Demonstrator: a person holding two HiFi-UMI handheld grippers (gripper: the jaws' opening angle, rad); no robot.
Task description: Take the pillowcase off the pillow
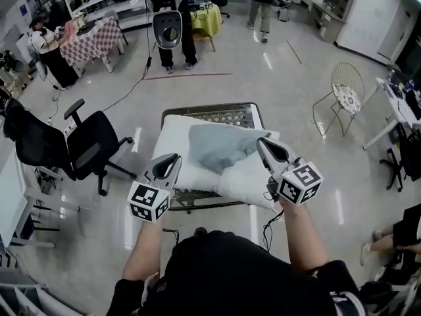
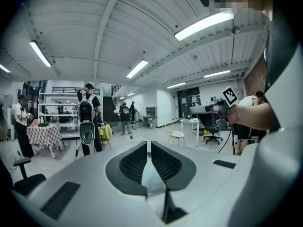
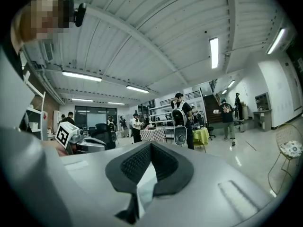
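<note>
Pillowcase [image 1: 217, 147]: a grey-blue cloth lying crumpled and loose on top of the pillow. It looks already off, which would explain why neither gripper holds it.

Pillow [image 1: 247, 180]: white and bare, lying across a mesh-topped table [image 1: 209, 106], with its near edge past the table's edge on the person's side.

Left gripper [image 1: 172, 158]: held over the pillow's near left corner, pointing ahead and slightly down. In its own view [image 2: 148, 143] the jaws are all but together, with only a thin slit at the tips and nothing in it.

Right gripper [image 1: 263, 142]: held level. In the head view its tip lines up with the pillowcase's right corner. Its own view [image 3: 150, 144] shows the jaws clenched, pads meeting, with no cloth caught.

Arms: both forearms reach forward with elbows bent and hands well apart, one on each side of the pillowcase. The marker cubes face up.

Likely reason for the pose: both grippers are held clear of the cloth, as if the job were done.
</note>
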